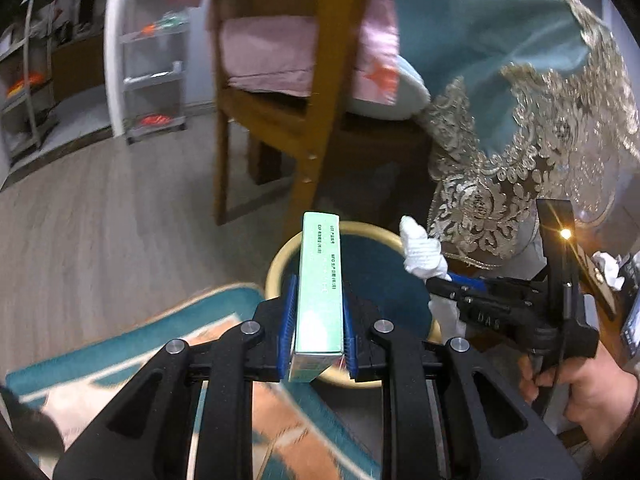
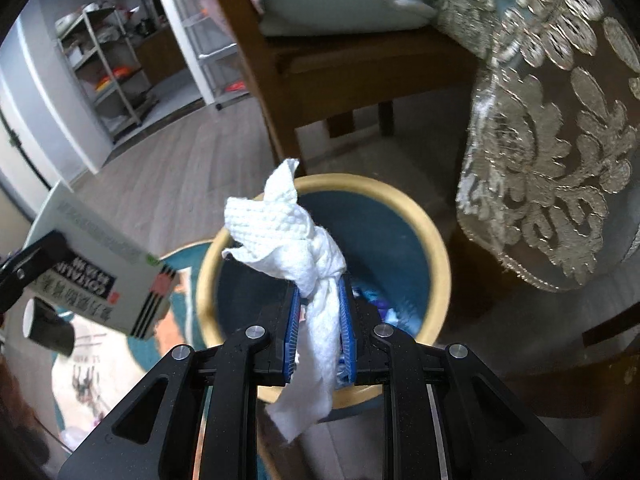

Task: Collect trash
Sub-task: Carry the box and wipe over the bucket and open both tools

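Observation:
My left gripper point(image 1: 319, 304) is shut on a slim green carton point(image 1: 320, 280), held above the near rim of a round bin point(image 1: 276, 268) with a cream rim and dark blue inside. The same carton point(image 2: 100, 276) shows at the left of the right wrist view. My right gripper point(image 2: 319, 312) is shut on a crumpled white paper towel point(image 2: 304, 248), directly over the bin point(image 2: 436, 248). That towel point(image 1: 422, 252) and the right gripper point(image 1: 436, 282) also appear on the right of the left wrist view, over the bin's far side. Some coloured scraps point(image 2: 380, 304) lie inside the bin.
A wooden chair point(image 1: 308, 120) with a pink cushion stands just behind the bin. A teal tablecloth with lace trim point(image 1: 500, 160) hangs close on the right. A patterned rug point(image 1: 160, 340) lies under the bin's near side. Metal shelves point(image 1: 156, 60) stand far left on the wood floor.

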A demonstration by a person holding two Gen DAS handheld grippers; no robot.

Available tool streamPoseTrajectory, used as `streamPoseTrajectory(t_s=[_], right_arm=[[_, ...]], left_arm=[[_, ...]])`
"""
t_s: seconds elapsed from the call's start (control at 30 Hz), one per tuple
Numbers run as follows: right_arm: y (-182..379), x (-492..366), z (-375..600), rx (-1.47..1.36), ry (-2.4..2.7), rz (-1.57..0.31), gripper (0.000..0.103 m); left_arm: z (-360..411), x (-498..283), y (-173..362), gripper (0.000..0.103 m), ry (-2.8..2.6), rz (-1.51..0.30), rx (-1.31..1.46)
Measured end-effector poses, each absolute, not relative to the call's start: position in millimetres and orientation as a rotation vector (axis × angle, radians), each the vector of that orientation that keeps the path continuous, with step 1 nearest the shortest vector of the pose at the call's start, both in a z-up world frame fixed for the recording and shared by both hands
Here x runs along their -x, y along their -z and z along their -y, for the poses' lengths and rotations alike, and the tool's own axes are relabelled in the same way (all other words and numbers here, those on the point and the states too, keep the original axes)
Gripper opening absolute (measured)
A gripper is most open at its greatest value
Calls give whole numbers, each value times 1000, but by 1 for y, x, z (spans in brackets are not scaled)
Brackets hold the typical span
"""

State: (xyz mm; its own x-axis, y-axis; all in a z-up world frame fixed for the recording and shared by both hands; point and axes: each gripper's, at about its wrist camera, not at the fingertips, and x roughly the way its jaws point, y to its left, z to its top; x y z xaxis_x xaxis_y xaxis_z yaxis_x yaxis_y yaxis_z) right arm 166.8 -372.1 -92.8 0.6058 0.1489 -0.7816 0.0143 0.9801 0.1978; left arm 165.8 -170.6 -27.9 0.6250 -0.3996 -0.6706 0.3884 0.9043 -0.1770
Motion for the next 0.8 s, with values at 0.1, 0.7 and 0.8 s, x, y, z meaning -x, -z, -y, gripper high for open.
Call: streamPoseTrajectory(t_s=[0.1, 0.7, 0.8], right_arm=[[95, -169, 379, -210, -66, -893, 20], [93, -168, 378, -233, -57, -856, 70], [88, -166, 374, -219, -65, -849, 75]], left_arm=[[185, -176, 42, 20, 489, -766, 26], [176, -180, 56, 67, 468, -787, 107], [169, -173, 49, 72, 449, -778, 101]])
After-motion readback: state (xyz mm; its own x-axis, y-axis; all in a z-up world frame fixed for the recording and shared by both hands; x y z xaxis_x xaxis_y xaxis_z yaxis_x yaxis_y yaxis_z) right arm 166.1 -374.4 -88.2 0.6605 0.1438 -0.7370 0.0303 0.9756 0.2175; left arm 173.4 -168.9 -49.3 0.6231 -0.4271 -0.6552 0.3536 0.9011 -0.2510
